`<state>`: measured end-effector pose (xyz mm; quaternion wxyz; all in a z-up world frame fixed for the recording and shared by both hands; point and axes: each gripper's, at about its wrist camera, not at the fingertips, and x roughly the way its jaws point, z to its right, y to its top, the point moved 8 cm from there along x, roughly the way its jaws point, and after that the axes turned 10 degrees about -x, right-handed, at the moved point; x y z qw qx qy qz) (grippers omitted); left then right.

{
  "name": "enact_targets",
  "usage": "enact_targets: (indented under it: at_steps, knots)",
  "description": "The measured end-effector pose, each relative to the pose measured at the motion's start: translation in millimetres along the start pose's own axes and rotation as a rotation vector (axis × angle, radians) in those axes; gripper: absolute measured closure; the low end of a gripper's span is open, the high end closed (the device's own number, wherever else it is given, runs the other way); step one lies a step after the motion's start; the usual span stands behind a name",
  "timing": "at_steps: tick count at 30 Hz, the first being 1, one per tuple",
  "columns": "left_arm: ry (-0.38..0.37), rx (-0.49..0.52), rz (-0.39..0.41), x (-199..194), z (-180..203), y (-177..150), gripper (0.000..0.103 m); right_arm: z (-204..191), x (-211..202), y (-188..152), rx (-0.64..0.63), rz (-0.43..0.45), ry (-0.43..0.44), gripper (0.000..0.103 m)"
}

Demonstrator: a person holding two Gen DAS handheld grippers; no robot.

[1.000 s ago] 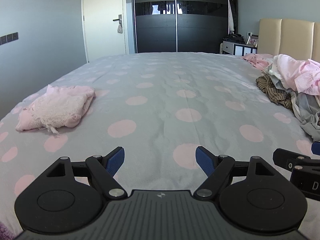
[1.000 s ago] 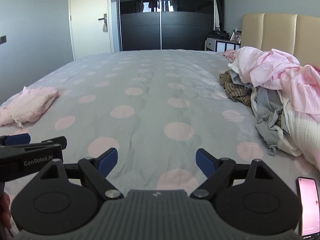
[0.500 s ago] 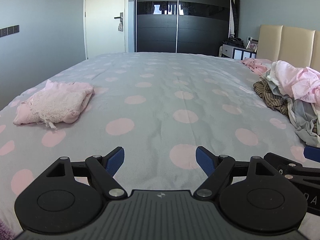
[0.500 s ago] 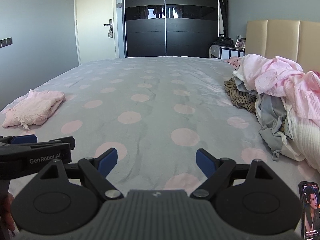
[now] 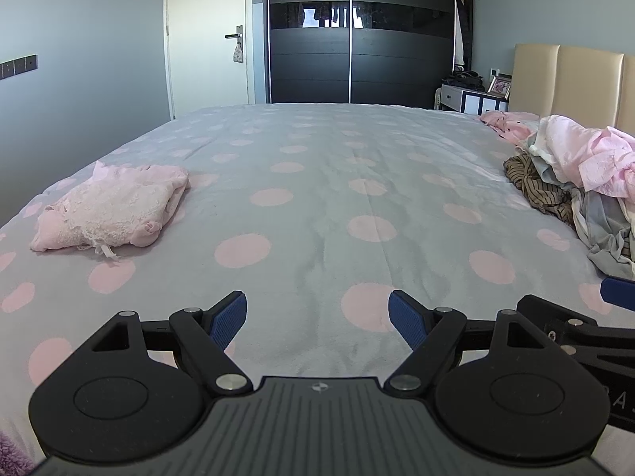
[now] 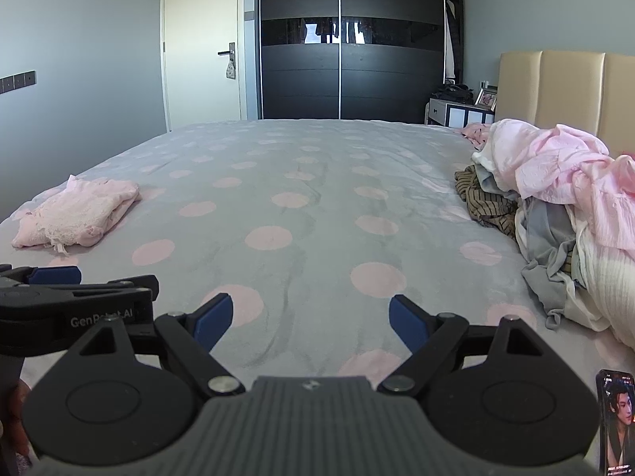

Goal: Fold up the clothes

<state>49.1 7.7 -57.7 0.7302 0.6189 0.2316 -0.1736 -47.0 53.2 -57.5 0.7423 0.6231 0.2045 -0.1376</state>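
Observation:
A folded pink lace garment [image 5: 115, 210] lies on the left of the bed; it also shows in the right wrist view [image 6: 79, 214]. A pile of unfolded clothes [image 6: 555, 206], pink, grey, white and striped brown, lies on the right by the headboard, and shows in the left wrist view [image 5: 575, 182]. My left gripper [image 5: 317, 317] is open and empty above the near part of the bed. My right gripper [image 6: 309, 319] is open and empty beside it. Each gripper shows at the edge of the other's view.
The bed has a grey sheet with pink dots [image 5: 317, 182]. A phone [image 6: 615, 424] lies at the near right edge. A dark wardrobe [image 5: 357, 31], a door [image 5: 206, 39] and a bedside table [image 5: 472, 99] stand beyond the bed.
Both grippers have risen and tilted up a little, so the wardrobe and wall show more. Both stay open and empty. The clothes have not moved.

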Motion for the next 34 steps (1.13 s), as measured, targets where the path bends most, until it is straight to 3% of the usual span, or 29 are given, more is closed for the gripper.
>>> enact_targets:
  at_steps: [34]
  knots:
    - [0.004, 0.03, 0.001, -3.0, 2.0, -3.5, 0.024, -0.7, -1.7, 3.1, 0.016, 0.002, 0.012, 0.015]
